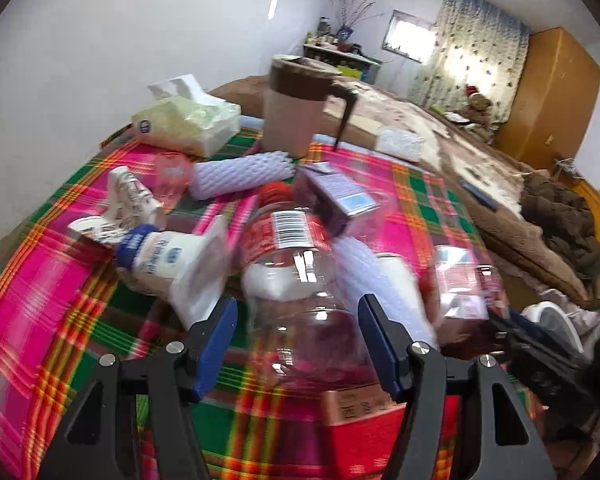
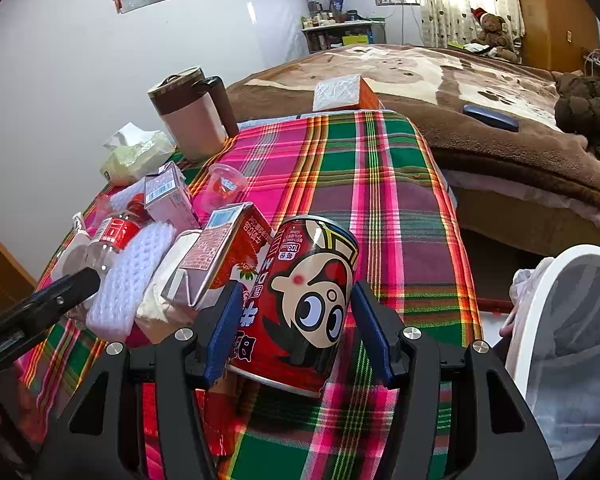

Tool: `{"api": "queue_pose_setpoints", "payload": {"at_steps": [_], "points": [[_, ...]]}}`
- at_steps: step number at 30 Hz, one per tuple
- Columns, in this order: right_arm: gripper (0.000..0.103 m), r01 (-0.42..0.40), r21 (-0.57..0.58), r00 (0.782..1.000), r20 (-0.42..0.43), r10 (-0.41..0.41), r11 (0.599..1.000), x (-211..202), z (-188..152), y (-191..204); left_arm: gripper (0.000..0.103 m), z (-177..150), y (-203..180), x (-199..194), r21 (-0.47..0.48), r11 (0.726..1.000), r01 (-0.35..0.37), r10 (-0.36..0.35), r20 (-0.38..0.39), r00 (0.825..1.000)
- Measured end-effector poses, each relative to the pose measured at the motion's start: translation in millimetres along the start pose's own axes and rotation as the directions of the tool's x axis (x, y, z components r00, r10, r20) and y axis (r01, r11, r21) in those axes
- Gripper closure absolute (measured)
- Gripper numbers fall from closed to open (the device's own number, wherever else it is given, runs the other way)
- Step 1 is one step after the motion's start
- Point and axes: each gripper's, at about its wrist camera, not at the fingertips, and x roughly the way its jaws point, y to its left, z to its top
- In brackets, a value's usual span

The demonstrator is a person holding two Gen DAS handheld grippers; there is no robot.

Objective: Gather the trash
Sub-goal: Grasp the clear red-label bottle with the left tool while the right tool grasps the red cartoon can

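Observation:
A clear plastic bottle (image 1: 296, 276) with a red label and red cap lies on the plaid tablecloth (image 1: 60, 280). My left gripper (image 1: 299, 300) is shut on its lower body, a blue pad against each side. That gripper also shows at the left of the right wrist view, at the same bottle (image 2: 112, 240). A red cartoon-face can (image 2: 308, 296) sits tilted between the pads of my right gripper (image 2: 297, 285), which is shut on it. A white-lined trash bin (image 2: 540, 292) stands to the right, beside the table.
Other litter crowds the table's left side: a strawberry milk carton (image 2: 228, 256), a purple carton (image 2: 168, 196), white foam netting (image 2: 132, 276), a pink cup (image 2: 224, 188) and a blue-capped white bottle (image 1: 156, 256). A thermos jug (image 1: 292, 112) and tissue pack (image 1: 188, 124) stand behind. A bed (image 2: 460, 92) lies beyond.

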Motion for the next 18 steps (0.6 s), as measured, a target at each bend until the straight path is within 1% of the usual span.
{"api": "queue_pose_setpoints", "payload": {"at_steps": [3,5,6,9,13,18], "points": [[0.045,-0.003,0.004,1.000,-0.001,0.003,1.000,1,1,-1,0.033,4,5,2,-0.001,0.999,-0.033,0.033,0.008,0.999],[0.045,-0.001,0.001,1.000,-0.001,0.001,1.000,1,0,-1,0.023,8,7,5,0.013,0.998,-0.060,0.060,0.014,0.998],[0.045,-0.001,0.001,1.000,-0.001,0.001,1.000,1,1,-1,0.022,10,9,9,0.016,0.997,-0.073,0.073,0.005,0.997],[0.045,-0.004,0.006,1.000,-0.001,0.004,1.000,1,1,-1,0.022,16,12,12,0.010,0.998,-0.069,0.069,0.007,0.998],[0.045,-0.001,0.011,1.000,-0.003,0.001,1.000,2,2,-1,0.021,23,12,28,0.033,0.997,-0.067,0.068,-0.044,0.997],[0.045,-0.006,0.019,1.000,-0.003,0.006,1.000,3,3,-2,0.021,29,6,42,0.068,0.996,-0.063,0.068,-0.075,0.995]]}}
